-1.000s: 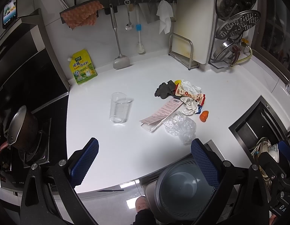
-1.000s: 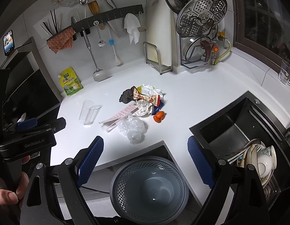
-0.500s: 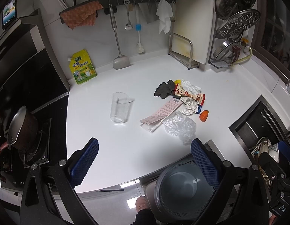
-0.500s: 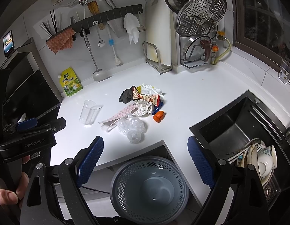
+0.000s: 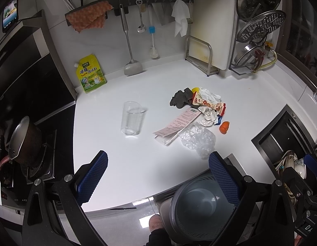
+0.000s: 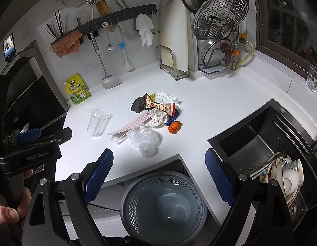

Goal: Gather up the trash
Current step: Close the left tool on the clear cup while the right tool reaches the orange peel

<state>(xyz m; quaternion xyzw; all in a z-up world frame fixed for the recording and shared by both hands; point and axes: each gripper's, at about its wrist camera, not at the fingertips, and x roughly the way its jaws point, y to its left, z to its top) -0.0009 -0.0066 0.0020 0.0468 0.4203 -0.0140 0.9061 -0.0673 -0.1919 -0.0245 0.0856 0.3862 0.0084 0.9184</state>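
Note:
A heap of trash lies mid-counter: a dark rag (image 5: 180, 100), a red snack wrapper (image 5: 208, 103), crumpled white paper (image 5: 208, 115), a pink receipt (image 5: 179, 122), crinkled clear plastic (image 5: 199, 140) and an orange scrap (image 5: 224, 127). The same heap shows in the right wrist view, with the wrapper (image 6: 161, 106), the plastic (image 6: 145, 139) and the orange scrap (image 6: 174, 127). A grey mesh bin (image 6: 163, 205) stands on the floor below the counter edge, also seen in the left view as the bin (image 5: 199, 203). My left gripper (image 5: 158, 176) and right gripper (image 6: 158, 176) are both open, holding nothing, well short of the heap.
A clear plastic cup (image 5: 131, 117) stands left of the heap. A yellow pouch (image 5: 90, 74) leans on the back wall. A black sink (image 6: 261, 141) with dishes lies at the right, a stove with a pot (image 5: 25, 141) at the left. A hand (image 6: 6, 203) holds the left gripper.

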